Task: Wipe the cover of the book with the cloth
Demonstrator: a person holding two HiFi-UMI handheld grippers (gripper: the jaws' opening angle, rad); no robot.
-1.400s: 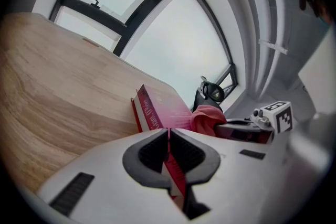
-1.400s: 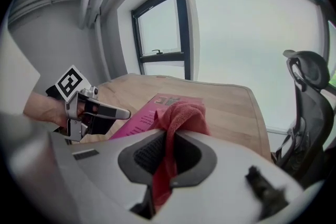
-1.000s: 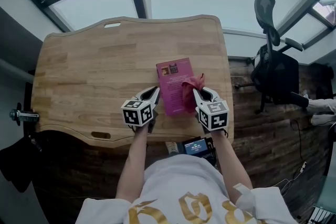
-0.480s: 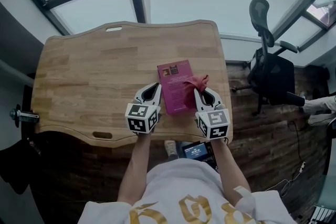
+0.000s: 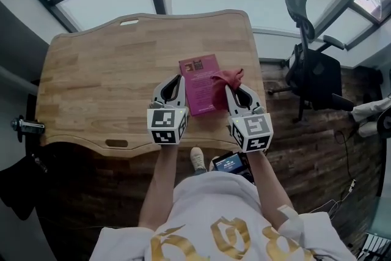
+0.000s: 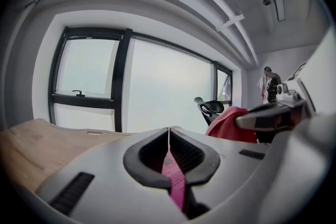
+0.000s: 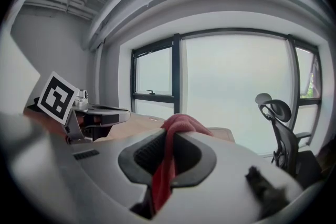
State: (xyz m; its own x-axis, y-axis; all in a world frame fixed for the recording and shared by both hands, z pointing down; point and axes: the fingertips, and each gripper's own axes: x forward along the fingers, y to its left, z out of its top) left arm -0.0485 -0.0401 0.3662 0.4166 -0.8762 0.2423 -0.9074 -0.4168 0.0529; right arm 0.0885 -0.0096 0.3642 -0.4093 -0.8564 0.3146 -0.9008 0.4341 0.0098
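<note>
Office chair (image 5: 311,70) stands right of the wooden surface (image 5: 91,82), on a dark plank floor (image 5: 317,150). Large windows (image 5: 98,3) lie beyond. Book (image 5: 198,85) is at the surface's front right, its left edge clamped by the left gripper (image 6: 169,131). Right gripper (image 7: 170,134) pinches the cloth (image 5: 227,79), bunched at the book's right side.

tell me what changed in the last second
The left claw moved forward along the book's left edge. The right claw slid the cloth slightly forward along its right side. Unchanged: book on the table, cloth in the right claw.
</note>
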